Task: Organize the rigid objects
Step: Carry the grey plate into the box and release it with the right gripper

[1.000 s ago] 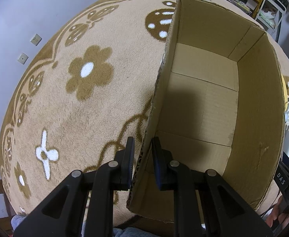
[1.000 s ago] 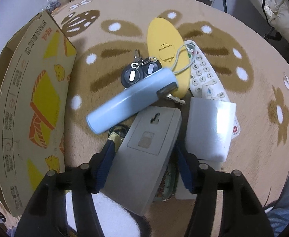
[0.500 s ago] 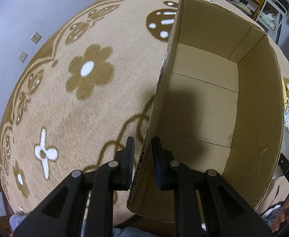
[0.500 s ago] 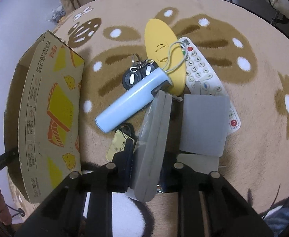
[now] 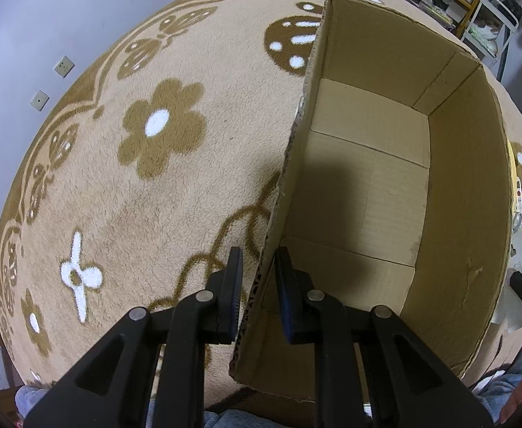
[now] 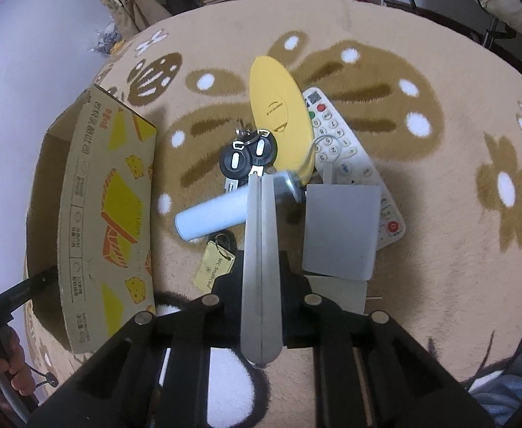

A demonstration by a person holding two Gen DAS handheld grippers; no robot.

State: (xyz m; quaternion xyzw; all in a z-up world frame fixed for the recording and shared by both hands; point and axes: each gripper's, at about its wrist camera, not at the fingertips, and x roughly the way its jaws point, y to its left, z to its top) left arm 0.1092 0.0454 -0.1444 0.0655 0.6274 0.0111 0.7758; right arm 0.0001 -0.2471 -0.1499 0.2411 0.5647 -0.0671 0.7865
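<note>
**One grey slab pinched on edge**

My right gripper (image 6: pixel 261 278) is closing on one thin grey plate (image 6: pixel 261 249), seen edge-on above the rug (image 6: pixel 439 214). Below lie two black fobs (image 6: pixel 248 155), one remote (image 6: pixel 350 149), one blue cylinder (image 6: pixel 211 215). My left gripper (image 5: pixel 257 278) pinches the one cardboard box (image 5: pixel 457 214) wall.

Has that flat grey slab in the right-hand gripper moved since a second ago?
Yes. The grey slab lay flat beside the blue tube; now the right gripper pinches it on edge, lifted across the tube.
</note>
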